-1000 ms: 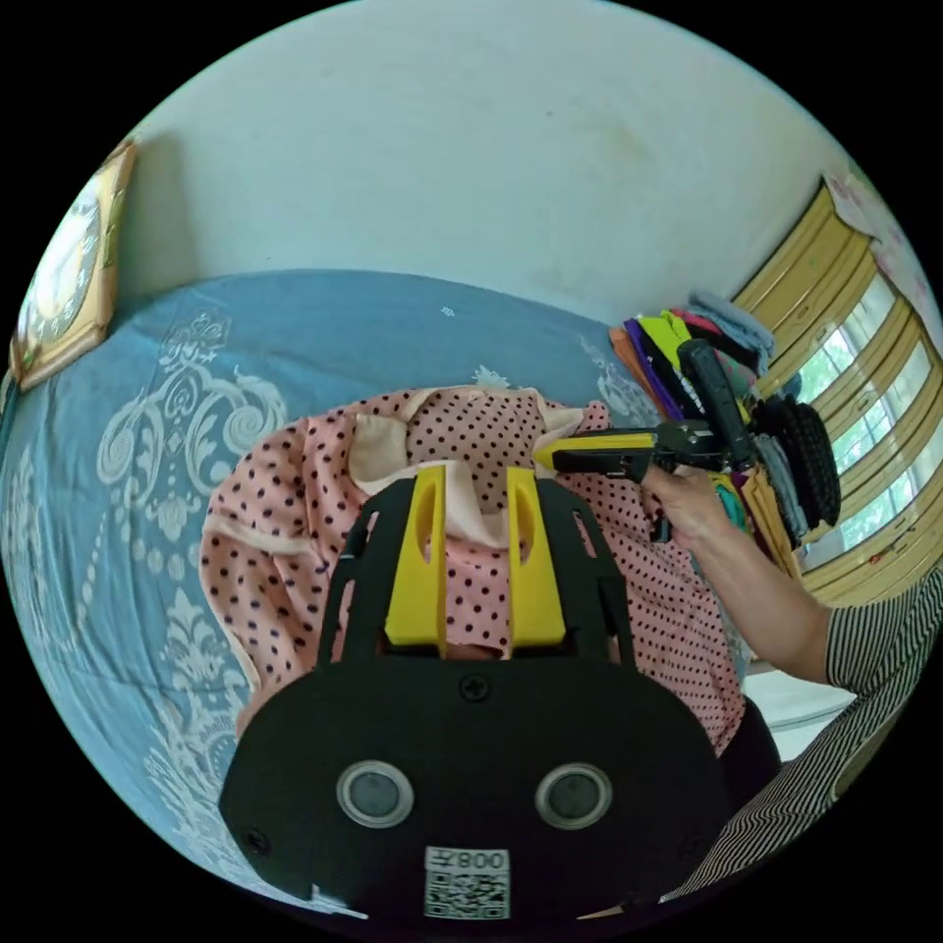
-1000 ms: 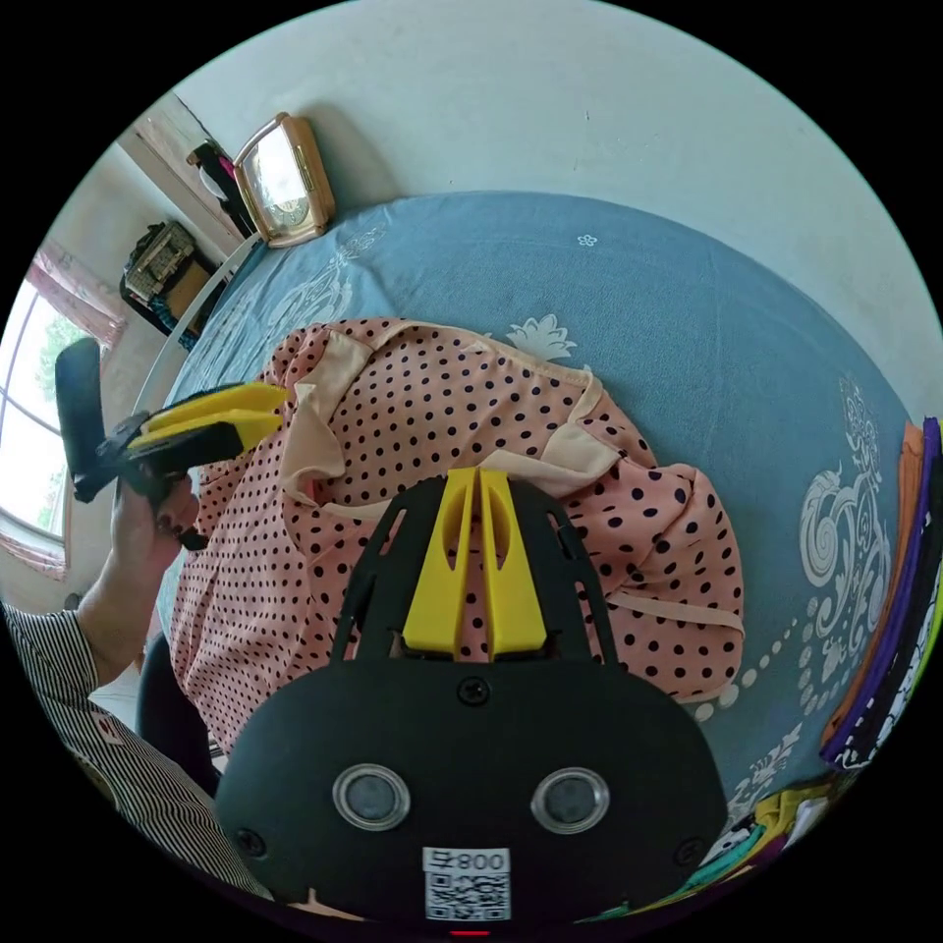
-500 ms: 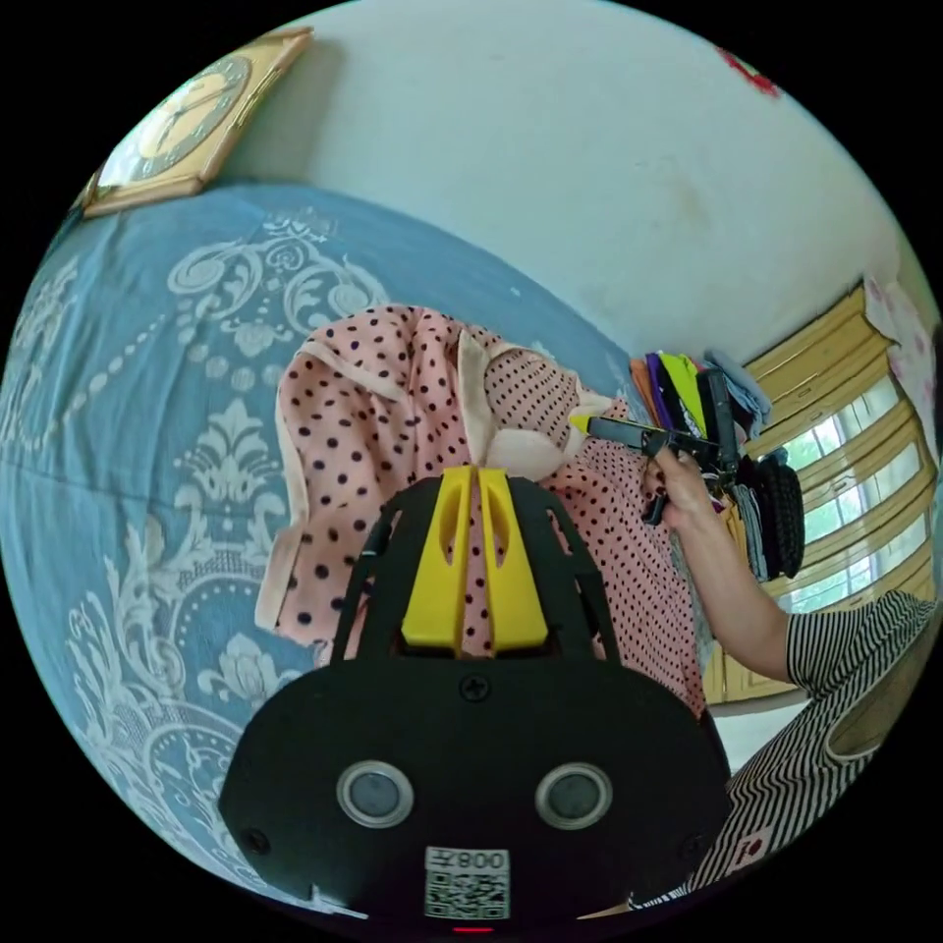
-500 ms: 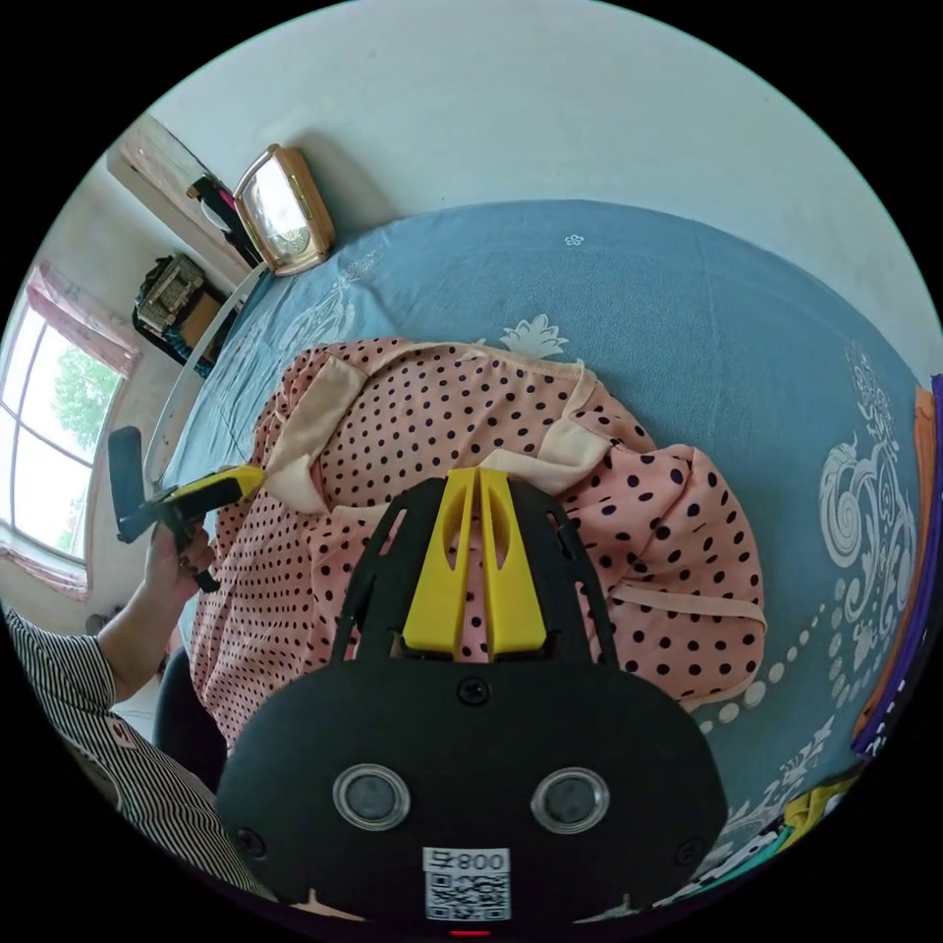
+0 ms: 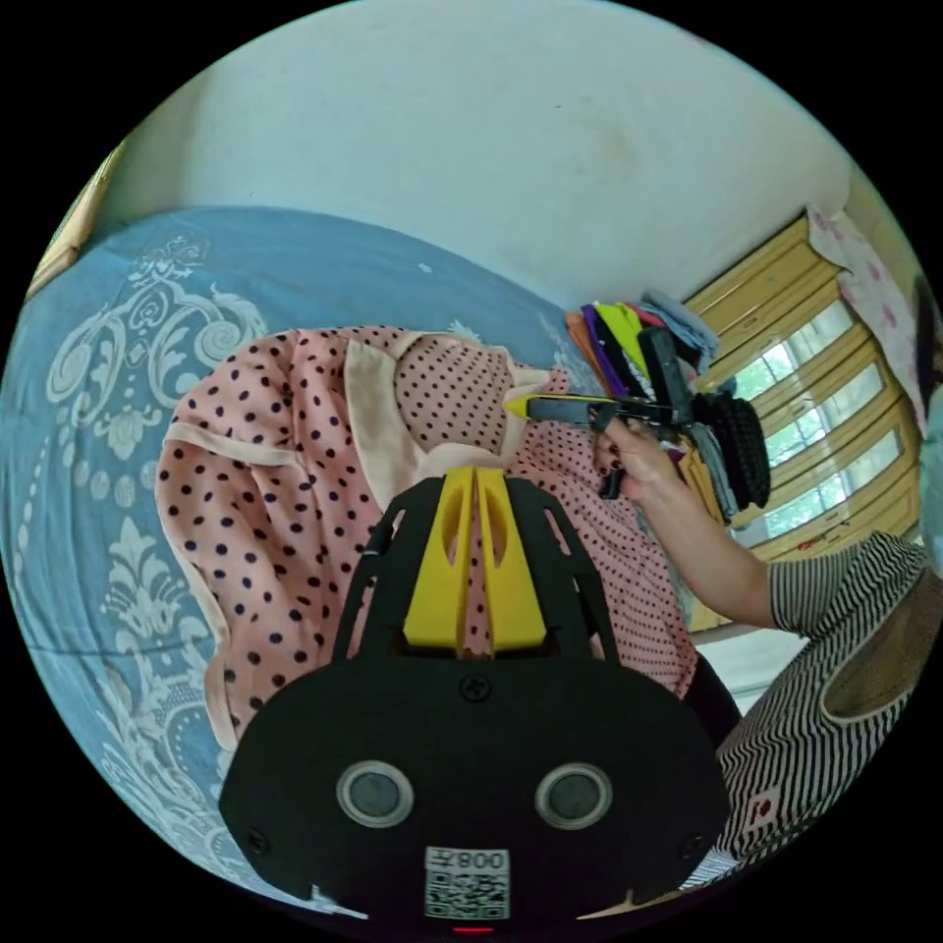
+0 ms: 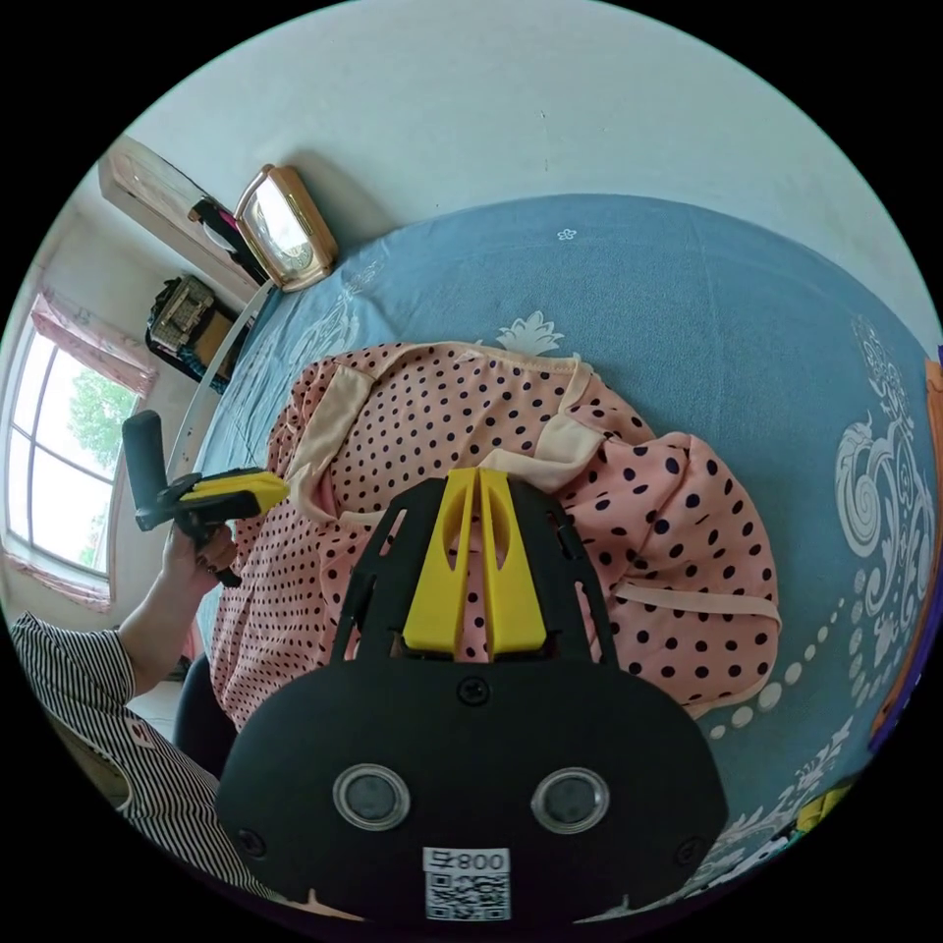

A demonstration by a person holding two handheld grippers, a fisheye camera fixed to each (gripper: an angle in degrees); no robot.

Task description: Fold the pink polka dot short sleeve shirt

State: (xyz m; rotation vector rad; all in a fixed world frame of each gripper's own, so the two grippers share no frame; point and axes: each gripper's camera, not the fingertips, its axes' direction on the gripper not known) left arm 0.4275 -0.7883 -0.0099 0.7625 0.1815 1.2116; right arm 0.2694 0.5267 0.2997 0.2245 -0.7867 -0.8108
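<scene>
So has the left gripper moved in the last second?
Yes. In the right gripper view, the left gripper has dropped lower against the clock, and its jaws have closed; it now sits at the shirt's collar edge.

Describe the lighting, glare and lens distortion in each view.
Left gripper view: soft daylight, the window blown out, the blue patterned bedspread bowed by the fisheye. Right gripper view: a window overexposed, the pink polka dot shirt sharp and evenly lit.
</scene>
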